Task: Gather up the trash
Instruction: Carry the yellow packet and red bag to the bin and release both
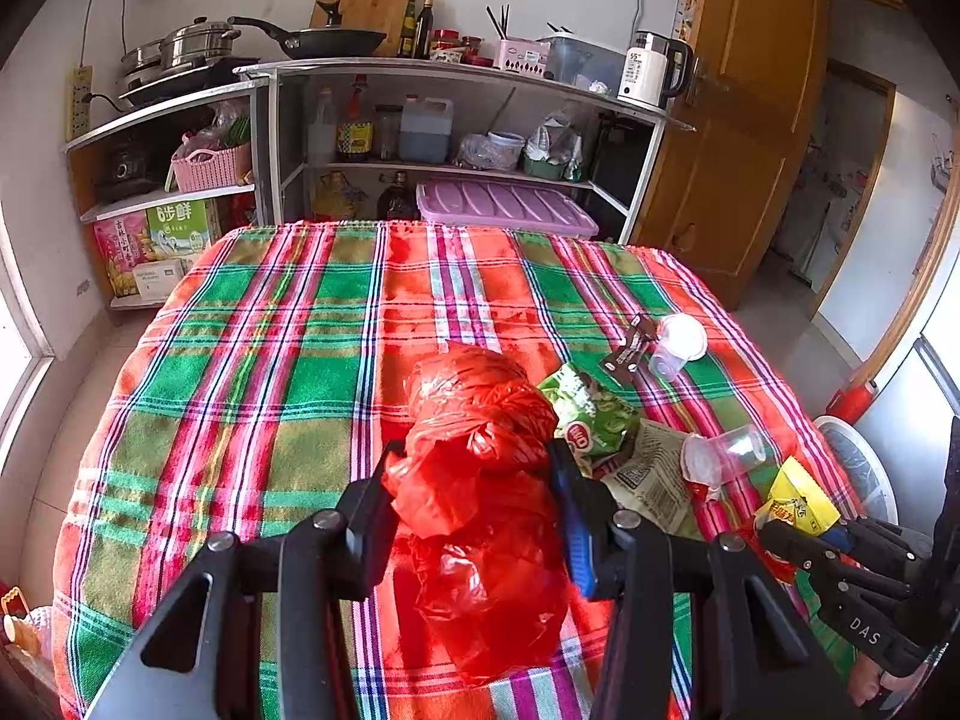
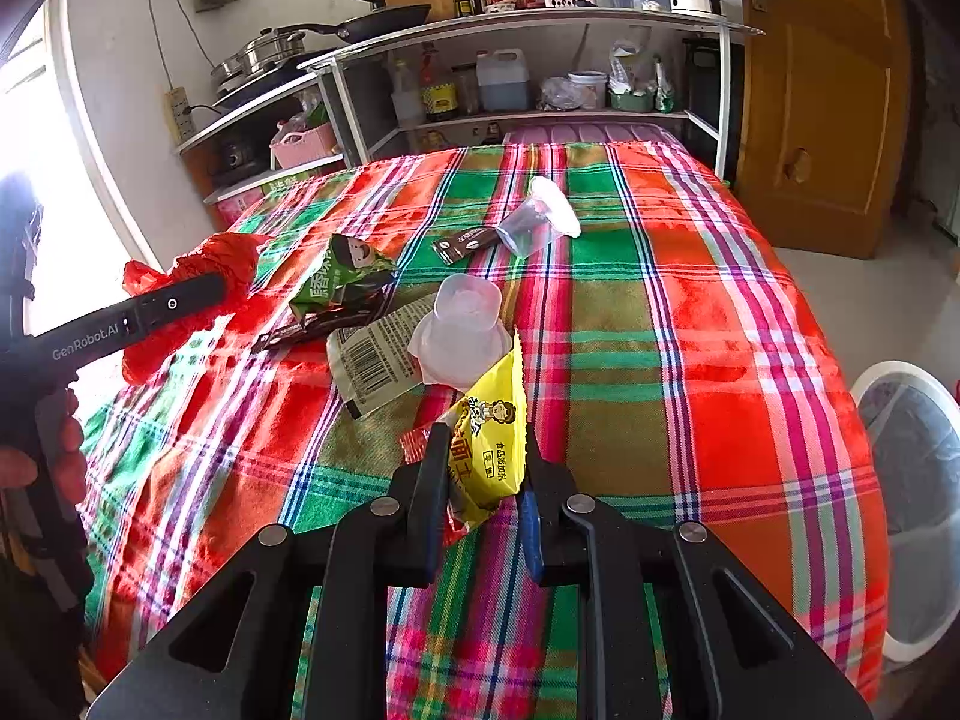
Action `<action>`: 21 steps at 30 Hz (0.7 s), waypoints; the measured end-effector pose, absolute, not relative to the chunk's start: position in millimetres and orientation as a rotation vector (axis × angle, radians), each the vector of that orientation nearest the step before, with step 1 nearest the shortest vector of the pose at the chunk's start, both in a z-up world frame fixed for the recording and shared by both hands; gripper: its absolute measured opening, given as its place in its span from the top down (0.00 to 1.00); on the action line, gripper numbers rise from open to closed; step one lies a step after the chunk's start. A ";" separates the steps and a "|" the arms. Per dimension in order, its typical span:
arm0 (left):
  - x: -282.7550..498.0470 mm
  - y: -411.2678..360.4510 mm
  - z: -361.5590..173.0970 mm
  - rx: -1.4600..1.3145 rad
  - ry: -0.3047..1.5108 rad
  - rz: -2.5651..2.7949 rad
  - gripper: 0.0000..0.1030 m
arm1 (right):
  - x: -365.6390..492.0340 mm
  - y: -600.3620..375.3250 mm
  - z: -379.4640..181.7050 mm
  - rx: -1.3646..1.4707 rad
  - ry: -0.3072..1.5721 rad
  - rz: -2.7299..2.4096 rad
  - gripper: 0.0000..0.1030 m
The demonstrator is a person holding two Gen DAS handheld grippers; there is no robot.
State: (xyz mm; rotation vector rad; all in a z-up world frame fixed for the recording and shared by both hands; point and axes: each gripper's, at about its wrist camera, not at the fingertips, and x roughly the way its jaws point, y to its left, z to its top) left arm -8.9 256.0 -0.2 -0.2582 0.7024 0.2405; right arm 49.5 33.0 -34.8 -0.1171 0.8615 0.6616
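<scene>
My left gripper is shut on a crumpled red plastic bag over the plaid tablecloth; the bag also shows in the right wrist view. My right gripper is shut on a yellow snack wrapper, seen in the left wrist view too. Between them lie a green snack packet, a grey barcode packet, a clear plastic cup, a second cup and a brown sachet.
A metal shelf unit with pans, bottles and a kettle stands behind the table. A wooden door is at the right. A white round bin stands on the floor beside the table's right edge.
</scene>
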 end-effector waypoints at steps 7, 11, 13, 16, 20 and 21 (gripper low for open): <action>-14.0 231.6 17.8 -0.222 0.675 0.196 0.53 | 42.8 14.4 -24.2 -0.090 0.837 0.645 0.80; -13.4 211.4 24.5 -0.188 0.670 0.168 0.53 | 39.7 -1.9 -16.7 -0.072 0.814 0.620 0.80; -10.7 200.1 28.5 -0.172 0.665 0.155 0.53 | 39.3 -12.1 -12.7 -0.058 0.804 0.607 0.80; -7.0 182.2 32.8 -0.153 0.659 0.129 0.53 | 39.2 -28.6 -7.0 -0.040 0.789 0.579 0.80; 0.2 158.1 36.3 -0.138 0.656 0.082 0.53 | 37.3 -51.6 -0.1 -0.027 0.772 0.538 0.80; 2.0 152.9 36.9 -0.136 0.655 0.071 0.53 | 37.4 -57.9 1.6 -0.024 0.768 0.527 0.80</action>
